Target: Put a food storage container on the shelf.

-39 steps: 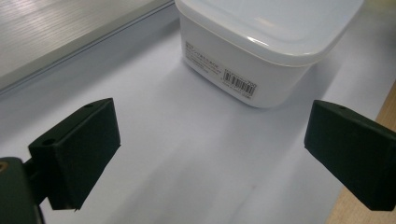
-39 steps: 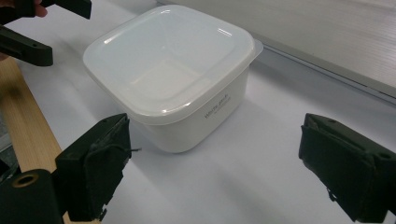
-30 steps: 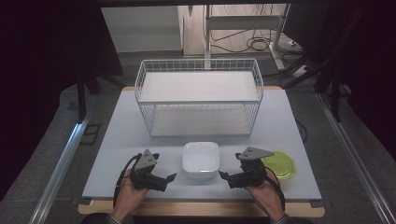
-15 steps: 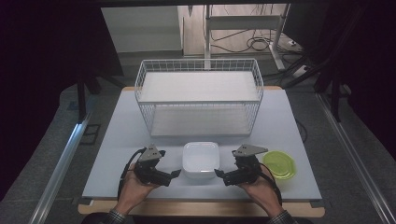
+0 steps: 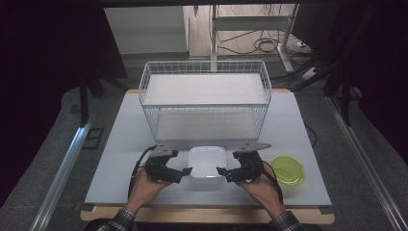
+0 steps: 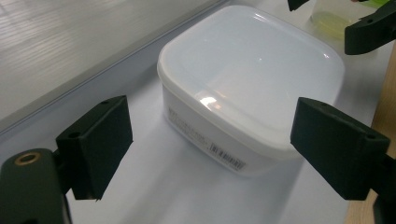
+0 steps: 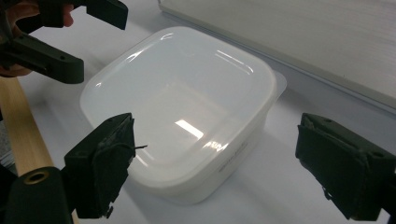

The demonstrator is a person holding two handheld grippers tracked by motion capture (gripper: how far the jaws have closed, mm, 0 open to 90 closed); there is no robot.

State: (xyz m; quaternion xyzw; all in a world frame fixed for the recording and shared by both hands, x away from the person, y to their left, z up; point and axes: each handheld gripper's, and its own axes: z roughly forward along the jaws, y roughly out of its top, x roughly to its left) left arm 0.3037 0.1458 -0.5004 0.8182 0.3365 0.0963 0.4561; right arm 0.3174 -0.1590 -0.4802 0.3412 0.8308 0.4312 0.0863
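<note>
I hold my left gripper and my right gripper at either side of the white container, which sits near the front edge of the table, midway along it. Both sets of jaws gape wide and hold nothing. The container lies straight between them, squarish, with no clear long axis; each hand is about equally near. The green lid rests toward the front right corner, the wire basket behind.

I count one white lidded container, one wire basket, one green lid, and my two grippers.
</note>
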